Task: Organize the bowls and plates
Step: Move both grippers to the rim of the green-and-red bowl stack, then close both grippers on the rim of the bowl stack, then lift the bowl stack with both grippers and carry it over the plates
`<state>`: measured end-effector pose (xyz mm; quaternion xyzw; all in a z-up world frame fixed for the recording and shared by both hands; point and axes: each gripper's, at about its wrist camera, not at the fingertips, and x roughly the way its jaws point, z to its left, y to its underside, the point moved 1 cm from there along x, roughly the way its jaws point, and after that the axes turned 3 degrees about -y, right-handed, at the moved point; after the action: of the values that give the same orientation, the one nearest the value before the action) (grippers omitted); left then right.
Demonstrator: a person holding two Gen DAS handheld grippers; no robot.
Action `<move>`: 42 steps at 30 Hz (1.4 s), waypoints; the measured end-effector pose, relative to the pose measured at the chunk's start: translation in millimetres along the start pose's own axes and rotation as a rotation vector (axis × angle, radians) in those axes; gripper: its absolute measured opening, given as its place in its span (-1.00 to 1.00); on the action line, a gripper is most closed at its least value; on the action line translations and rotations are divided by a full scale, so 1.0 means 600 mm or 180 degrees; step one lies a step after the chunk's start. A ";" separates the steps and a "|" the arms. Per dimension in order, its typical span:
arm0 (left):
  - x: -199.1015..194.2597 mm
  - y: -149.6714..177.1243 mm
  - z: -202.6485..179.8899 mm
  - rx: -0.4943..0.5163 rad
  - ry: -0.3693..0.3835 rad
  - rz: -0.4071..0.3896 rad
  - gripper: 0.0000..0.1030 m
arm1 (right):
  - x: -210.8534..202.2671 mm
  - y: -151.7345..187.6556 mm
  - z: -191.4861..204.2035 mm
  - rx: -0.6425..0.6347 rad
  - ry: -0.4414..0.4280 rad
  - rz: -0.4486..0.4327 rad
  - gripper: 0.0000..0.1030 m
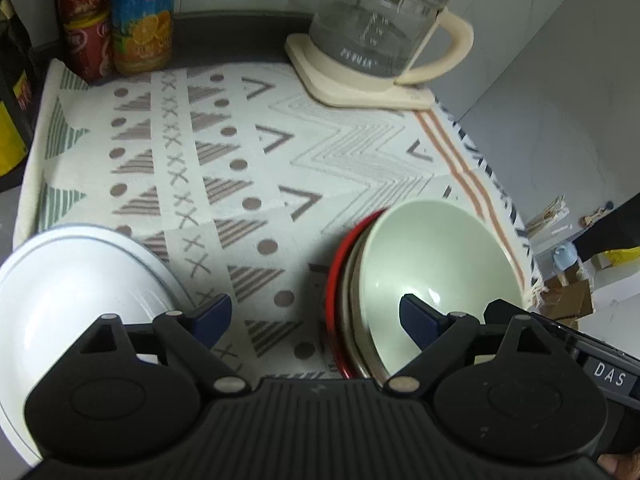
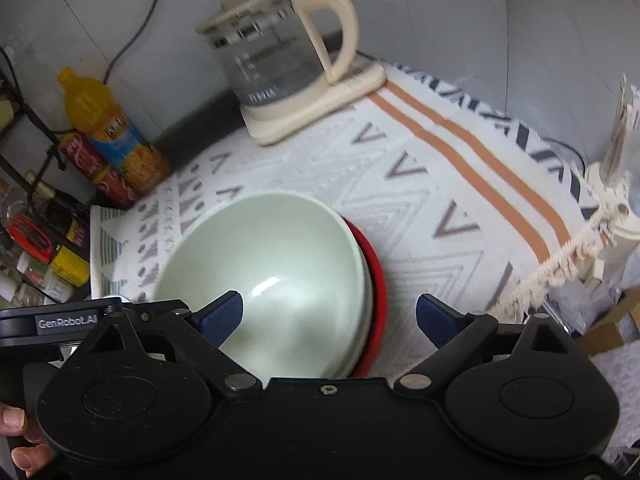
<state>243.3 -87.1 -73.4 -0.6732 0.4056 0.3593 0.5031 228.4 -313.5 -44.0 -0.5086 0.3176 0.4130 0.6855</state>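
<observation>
Patterned cloth over the table, glass kettle at the far right corner, drink bottles at the far left corner. White plate at the near left edge. Pale green bowl nested on a red bowl near the near right edge. Left gripper and right gripper both spread wide, holding nothing. Stacking seemingly done, or the next pick pending; likely calls for closing on a rim, perhaps the plate's.

Glossy green bowl – woven cloth – glass kettle.
</observation>
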 end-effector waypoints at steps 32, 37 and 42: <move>0.063 0.035 -0.005 -0.0190 0.0165 0.0406 -0.33 | 0.049 0.027 -0.018 0.0133 -0.0255 0.0343 -0.26; 0.049 0.031 0.005 -0.0195 0.0161 0.0350 -0.33 | 0.043 0.015 -0.004 0.0061 -0.0311 0.0249 -0.28; 0.029 0.024 0.015 -0.0218 0.0165 0.0268 -0.33 | 0.040 0.007 0.015 0.0002 -0.0365 0.0202 -0.30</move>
<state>236.8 -83.9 -96.7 -0.6815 0.4339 0.3762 0.4536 235.5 -298.6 -63.9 -0.4735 0.2939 0.4628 0.6893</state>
